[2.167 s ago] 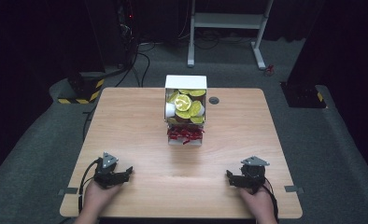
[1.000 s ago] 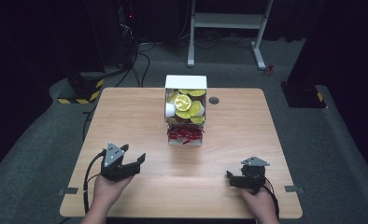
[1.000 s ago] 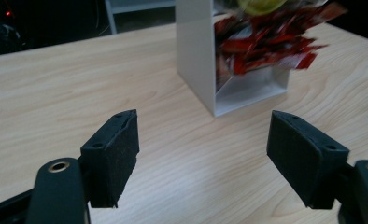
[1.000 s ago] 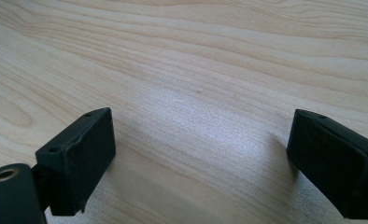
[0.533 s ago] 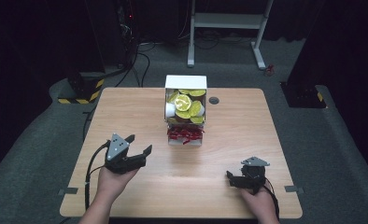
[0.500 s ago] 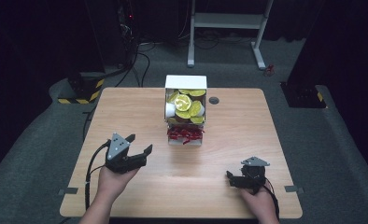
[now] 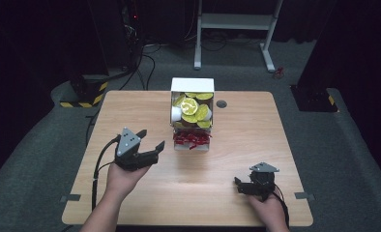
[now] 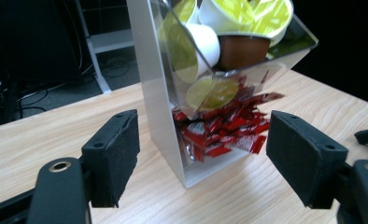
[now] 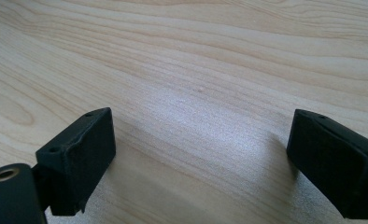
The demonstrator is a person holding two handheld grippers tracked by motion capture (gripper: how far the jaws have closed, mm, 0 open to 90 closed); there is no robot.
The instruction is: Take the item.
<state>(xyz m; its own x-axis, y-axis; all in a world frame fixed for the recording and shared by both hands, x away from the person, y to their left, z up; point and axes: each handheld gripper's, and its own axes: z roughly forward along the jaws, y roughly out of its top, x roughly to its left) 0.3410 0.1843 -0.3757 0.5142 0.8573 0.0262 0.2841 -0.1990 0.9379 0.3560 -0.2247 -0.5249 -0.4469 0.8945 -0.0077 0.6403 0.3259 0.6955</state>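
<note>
Sachets [image 8: 229, 128] of red sauce, stacked in the clear dispenser's [image 7: 192, 116] lower tray mid-bench [image 7: 130, 193], were faced by the raised, released left claw [image 7: 150, 138], apparently for picking, while the right claw [image 7: 238, 185] was rested unclenched.

Your left gripper [image 8: 203, 163] has its jaws apart, framing the clear dispenser [image 8: 173, 93]: yellow-lidded pods [image 8: 212, 93] above, red sachets [image 8: 224, 128] below, seemingly ketchup, on the wooden table [image 8: 56, 135].
</note>
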